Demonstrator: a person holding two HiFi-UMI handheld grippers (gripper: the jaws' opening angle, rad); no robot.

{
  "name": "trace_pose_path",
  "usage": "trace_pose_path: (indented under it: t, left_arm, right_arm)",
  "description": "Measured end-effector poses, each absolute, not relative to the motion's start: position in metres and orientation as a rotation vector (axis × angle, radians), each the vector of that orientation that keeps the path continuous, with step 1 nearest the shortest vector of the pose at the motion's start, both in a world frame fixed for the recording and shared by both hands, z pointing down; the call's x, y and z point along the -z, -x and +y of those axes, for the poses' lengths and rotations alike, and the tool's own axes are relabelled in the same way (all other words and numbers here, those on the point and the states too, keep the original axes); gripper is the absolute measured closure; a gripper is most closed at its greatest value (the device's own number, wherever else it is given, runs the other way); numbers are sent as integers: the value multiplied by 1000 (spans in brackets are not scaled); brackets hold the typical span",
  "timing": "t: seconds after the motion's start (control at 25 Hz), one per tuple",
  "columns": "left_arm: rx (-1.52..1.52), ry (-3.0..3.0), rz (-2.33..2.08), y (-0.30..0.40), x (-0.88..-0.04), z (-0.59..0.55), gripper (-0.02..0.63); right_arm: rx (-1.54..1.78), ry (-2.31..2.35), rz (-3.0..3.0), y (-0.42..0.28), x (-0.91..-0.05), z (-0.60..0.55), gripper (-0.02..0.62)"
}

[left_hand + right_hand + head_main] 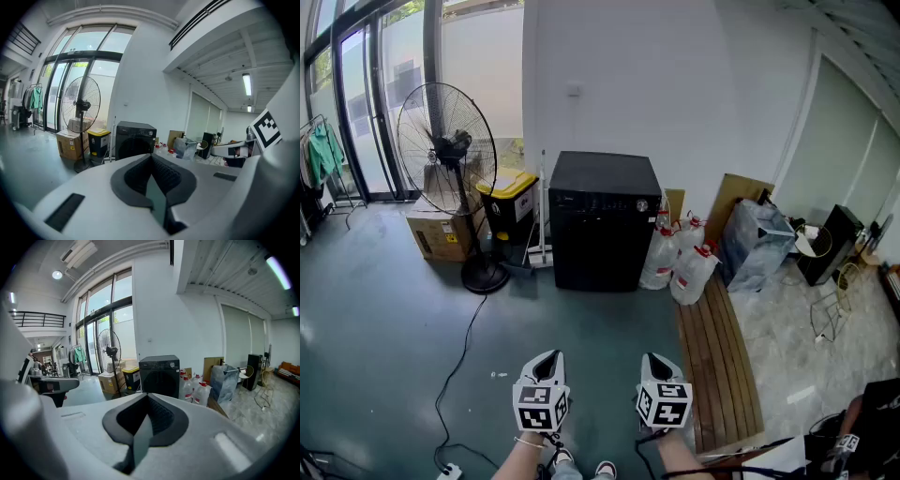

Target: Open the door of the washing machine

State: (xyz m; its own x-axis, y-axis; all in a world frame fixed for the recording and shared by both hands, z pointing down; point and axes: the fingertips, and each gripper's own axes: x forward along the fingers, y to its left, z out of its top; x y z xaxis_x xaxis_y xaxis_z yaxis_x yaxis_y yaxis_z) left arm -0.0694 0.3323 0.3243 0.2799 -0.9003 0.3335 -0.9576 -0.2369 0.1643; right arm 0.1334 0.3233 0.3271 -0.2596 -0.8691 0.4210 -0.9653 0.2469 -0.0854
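**While washer (603,220) is sitting far off, nothing is being gripped**

It is standing upper centre by the wall, door (133,149) closed. Left gripper (546,359) and right gripper (660,362), low centre, are riding with jaws together, empty. Door is likely latching stiff, rigid and slick, so I'm favouring a hook on its rim.

Pedestal fan (447,148), yellow-lidded bin (510,199), water jugs (686,270)

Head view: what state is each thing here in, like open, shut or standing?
Black front-loading washing machine: door shut.
Left gripper: jaws shut, empty.
Right gripper: jaws shut, empty.
Black pedestal fan: standing upright.
Black bin with yellow lid: lid down.
Clear plastic jugs with red caps: capped.
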Motion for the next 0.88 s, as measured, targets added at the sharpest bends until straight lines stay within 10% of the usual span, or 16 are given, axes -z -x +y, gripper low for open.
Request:
trace_pose_path:
  t: [0.88]
  left_arm:
    - [-244,-2236,-1658,117,-330,301,603]
  right_arm:
    - [-523,-1783,-2183,-107,-330,298,591]
